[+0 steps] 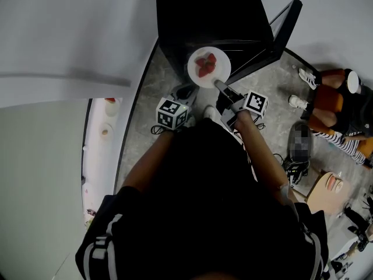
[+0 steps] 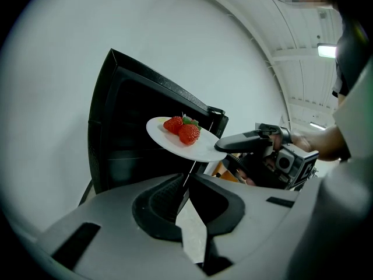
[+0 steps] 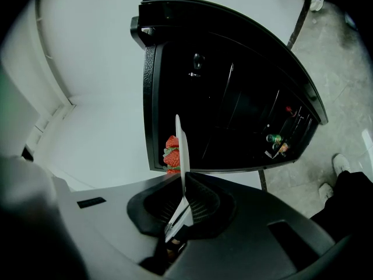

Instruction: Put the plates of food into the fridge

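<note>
The black fridge (image 1: 215, 16) is seen open. A white plate (image 1: 208, 67) of strawberries (image 1: 205, 65) is gripped by its rim just before the opening by the right hand-held gripper (image 3: 182, 182). The left hand-held gripper (image 2: 187, 178) is clenched on nothing. The carry-in step is judged in hand; next, the plate must be kept level and set inside.

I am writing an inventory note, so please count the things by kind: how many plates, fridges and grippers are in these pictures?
plate: 1
fridge: 1
Grippers: 2, the left gripper and the right gripper
Total: 4
</note>
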A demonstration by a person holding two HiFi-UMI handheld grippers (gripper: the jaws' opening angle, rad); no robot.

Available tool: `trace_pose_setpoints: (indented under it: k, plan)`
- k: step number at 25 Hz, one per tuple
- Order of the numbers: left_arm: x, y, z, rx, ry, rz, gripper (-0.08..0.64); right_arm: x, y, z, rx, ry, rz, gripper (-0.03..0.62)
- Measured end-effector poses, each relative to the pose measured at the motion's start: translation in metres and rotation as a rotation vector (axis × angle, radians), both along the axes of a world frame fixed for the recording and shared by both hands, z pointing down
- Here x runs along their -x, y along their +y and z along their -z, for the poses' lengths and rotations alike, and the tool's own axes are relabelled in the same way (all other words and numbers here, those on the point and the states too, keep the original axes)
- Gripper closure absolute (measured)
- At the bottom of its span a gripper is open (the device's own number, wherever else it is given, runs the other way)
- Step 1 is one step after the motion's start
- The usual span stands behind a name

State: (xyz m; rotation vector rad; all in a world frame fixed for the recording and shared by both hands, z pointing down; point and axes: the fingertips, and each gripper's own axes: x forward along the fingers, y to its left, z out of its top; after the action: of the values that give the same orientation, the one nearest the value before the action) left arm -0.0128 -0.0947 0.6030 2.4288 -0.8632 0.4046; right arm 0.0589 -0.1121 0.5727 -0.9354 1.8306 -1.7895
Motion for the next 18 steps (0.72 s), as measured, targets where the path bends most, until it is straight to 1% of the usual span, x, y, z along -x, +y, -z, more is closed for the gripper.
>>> trace_pose_setpoints:
  k: [5,12,18]
  plan:
    - [0.000,-0.010,-0.006,0.016,-0.002,0.015,0.535,-0.002,-0.009,-0.008,0.013,-0.006,-0.007,0.558]
    - [-0.005,-0.014,-0.018,0.026,-0.037,0.000,0.535,-0.008,-0.021,-0.025,0.031,0.003,0.002,0.558]
    - [-0.005,-0.017,-0.025,0.044,-0.043,-0.003,0.535,-0.011,-0.026,-0.039,0.067,0.005,-0.014,0.558]
